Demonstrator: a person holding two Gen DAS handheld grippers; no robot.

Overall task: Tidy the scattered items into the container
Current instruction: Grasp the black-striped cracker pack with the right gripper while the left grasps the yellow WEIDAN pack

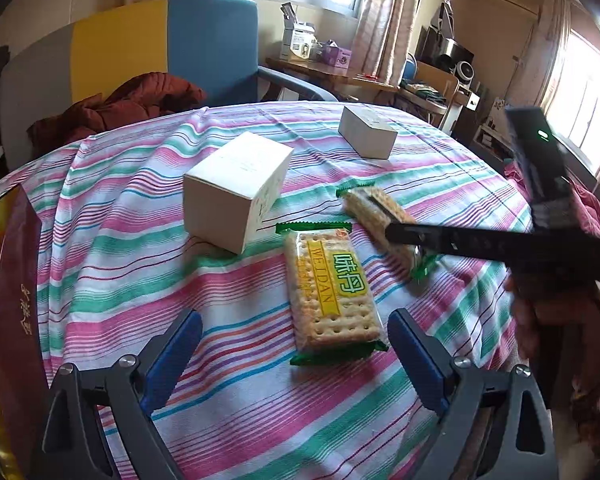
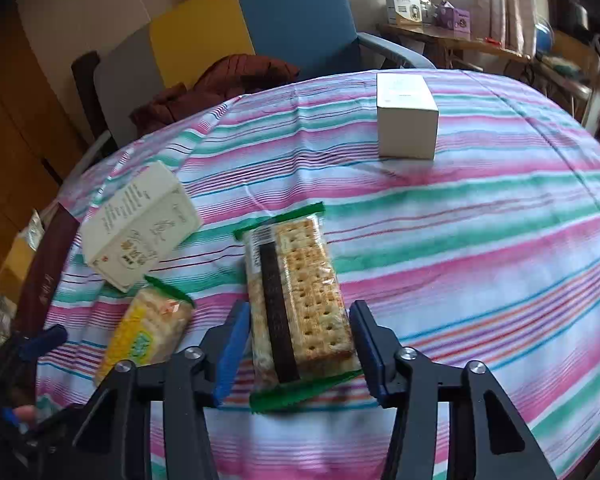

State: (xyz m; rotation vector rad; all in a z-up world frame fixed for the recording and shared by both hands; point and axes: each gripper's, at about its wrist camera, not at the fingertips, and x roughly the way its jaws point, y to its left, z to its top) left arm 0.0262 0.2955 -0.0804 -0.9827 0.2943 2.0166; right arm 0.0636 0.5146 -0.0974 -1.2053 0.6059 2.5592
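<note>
Two cracker packs with green ends lie on the striped cloth. The one with the yellow label point(image 1: 332, 292) point(image 2: 148, 328) sits just ahead of my left gripper point(image 1: 296, 356), whose blue pads stand wide apart and touch nothing. The other cracker pack point(image 2: 300, 300) point(image 1: 364, 204), with a dark stripe, lies lengthwise between the pads of my right gripper point(image 2: 298, 354) point(image 1: 396, 236), which meet its two long sides; it still rests on the cloth. Two white boxes stand further off, a large one point(image 1: 236, 192) point(image 2: 140, 232) and a small one point(image 1: 366, 132) point(image 2: 407, 116).
A dark red container point(image 1: 16, 272) point(image 2: 48, 276) with gold lettering sits at the table's left edge, with orange and yellow things inside. Behind the table are a blue and yellow chair point(image 1: 212, 44) and a brown garment point(image 1: 132, 100). A person's hand point(image 1: 556, 320) holds the right gripper.
</note>
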